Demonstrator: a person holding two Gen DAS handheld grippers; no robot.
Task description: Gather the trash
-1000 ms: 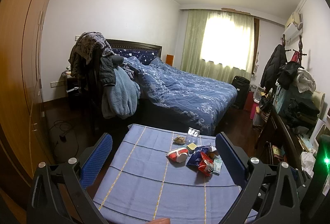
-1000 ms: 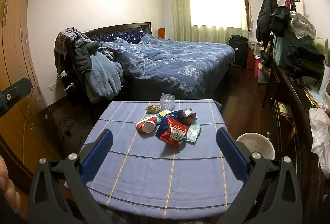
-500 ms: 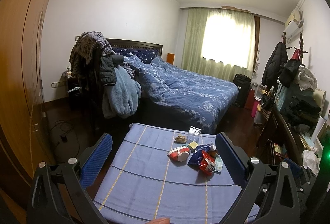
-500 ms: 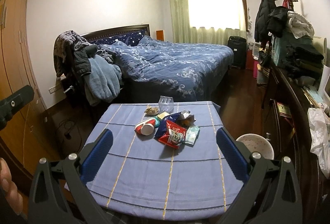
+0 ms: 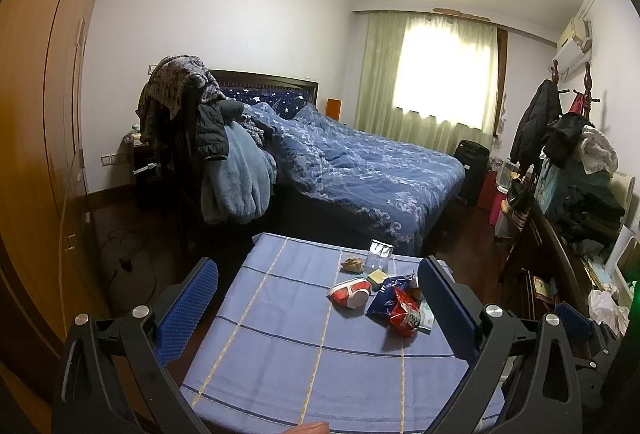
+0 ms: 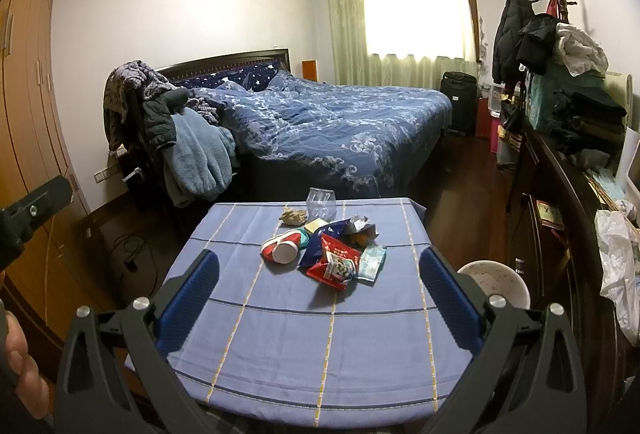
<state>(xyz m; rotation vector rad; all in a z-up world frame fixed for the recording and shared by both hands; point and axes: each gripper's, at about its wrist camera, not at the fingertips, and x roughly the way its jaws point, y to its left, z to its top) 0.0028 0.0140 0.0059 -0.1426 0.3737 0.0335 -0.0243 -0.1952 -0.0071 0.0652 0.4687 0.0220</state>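
We held the left gripper [image 5: 316,298] and right gripper [image 6: 318,288] spread wide and empty above the near table [image 6: 280,354] edge, presumably lining up a first reach. The trash pile [image 6: 332,250] lay at twelve o'clock: a red cup [image 6: 282,248], a crumpled red-and-blue snack bag [image 6: 330,262], a clear pouch [image 6: 320,203].

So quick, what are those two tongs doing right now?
Left tongs: open, holding nothing.
Right tongs: open, holding nothing.
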